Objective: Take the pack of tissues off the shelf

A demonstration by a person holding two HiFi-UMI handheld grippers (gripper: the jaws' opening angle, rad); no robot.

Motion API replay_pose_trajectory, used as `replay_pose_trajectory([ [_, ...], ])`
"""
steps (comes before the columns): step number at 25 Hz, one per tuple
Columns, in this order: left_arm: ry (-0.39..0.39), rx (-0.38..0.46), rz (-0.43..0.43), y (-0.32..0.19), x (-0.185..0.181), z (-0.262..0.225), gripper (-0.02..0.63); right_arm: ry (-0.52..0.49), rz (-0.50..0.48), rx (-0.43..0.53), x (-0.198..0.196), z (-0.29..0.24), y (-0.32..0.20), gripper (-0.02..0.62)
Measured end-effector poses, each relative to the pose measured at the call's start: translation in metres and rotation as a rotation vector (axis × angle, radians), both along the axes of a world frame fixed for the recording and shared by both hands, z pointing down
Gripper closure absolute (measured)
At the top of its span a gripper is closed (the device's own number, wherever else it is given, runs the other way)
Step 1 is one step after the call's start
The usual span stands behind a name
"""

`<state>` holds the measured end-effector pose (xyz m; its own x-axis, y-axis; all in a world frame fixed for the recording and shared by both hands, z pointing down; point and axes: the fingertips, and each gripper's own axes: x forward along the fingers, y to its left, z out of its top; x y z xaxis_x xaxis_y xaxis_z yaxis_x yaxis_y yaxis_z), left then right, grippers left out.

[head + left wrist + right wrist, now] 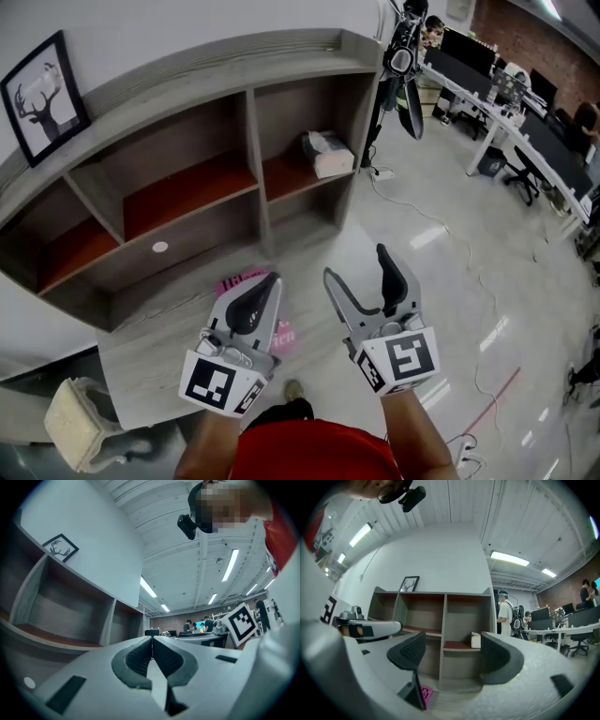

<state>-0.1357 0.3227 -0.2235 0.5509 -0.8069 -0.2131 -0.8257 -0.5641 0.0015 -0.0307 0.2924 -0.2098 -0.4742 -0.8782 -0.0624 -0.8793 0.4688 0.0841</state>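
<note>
The pack of tissues (pixel 327 153) lies on the red-lined shelf board in the right compartment of the grey shelf unit (pixel 253 159); in the right gripper view the pack of tissues (pixel 476 640) shows far off between the jaws. My right gripper (pixel 361 267) is held well short of the shelf, open, with nothing between its jaws. My left gripper (pixel 265 286) hangs beside it, shut and empty. In the left gripper view the left gripper (pixel 152 641) has its pads together.
A pink packet (pixel 246 282) lies on the low grey platform under my grippers. A framed deer picture (pixel 42 94) leans on the shelf top. A person with a backpack (pixel 506 616) stands right of the shelf. Office desks (pixel 506 112) and cables fill the right.
</note>
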Motion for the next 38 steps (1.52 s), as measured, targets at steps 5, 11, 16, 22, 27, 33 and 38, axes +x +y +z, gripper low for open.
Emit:
replay_pose_trajectory([
  [5,0.004,0.001,0.015,-0.048,-0.007,0.004,0.597,0.012,0.036,-0.016,-0.003,0.007,-0.06,0.211],
  [11,-0.008,-0.023,0.025,-0.085,-0.004,0.011,0.597,0.021,0.071,-0.073,0.002,0.025,-0.123,0.171],
  [16,-0.022,-0.035,-0.009,-0.105,-0.002,0.013,0.597,0.04,0.078,-0.113,0.009,0.035,-0.168,0.153],
  [22,-0.041,-0.048,-0.097,-0.124,0.001,0.012,0.597,0.039,0.053,-0.169,0.017,0.054,-0.212,0.135],
  [27,-0.048,-0.06,-0.181,-0.141,0.003,0.011,0.597,0.059,0.024,-0.184,0.016,0.063,-0.245,0.127],
  [33,-0.062,-0.085,-0.245,-0.154,0.006,0.017,0.597,0.049,-0.01,-0.21,0.012,0.073,-0.273,0.123],
  [38,-0.073,-0.089,-0.289,-0.157,-0.006,0.02,0.597,0.044,-0.024,-0.232,0.0,0.079,-0.286,0.12],
])
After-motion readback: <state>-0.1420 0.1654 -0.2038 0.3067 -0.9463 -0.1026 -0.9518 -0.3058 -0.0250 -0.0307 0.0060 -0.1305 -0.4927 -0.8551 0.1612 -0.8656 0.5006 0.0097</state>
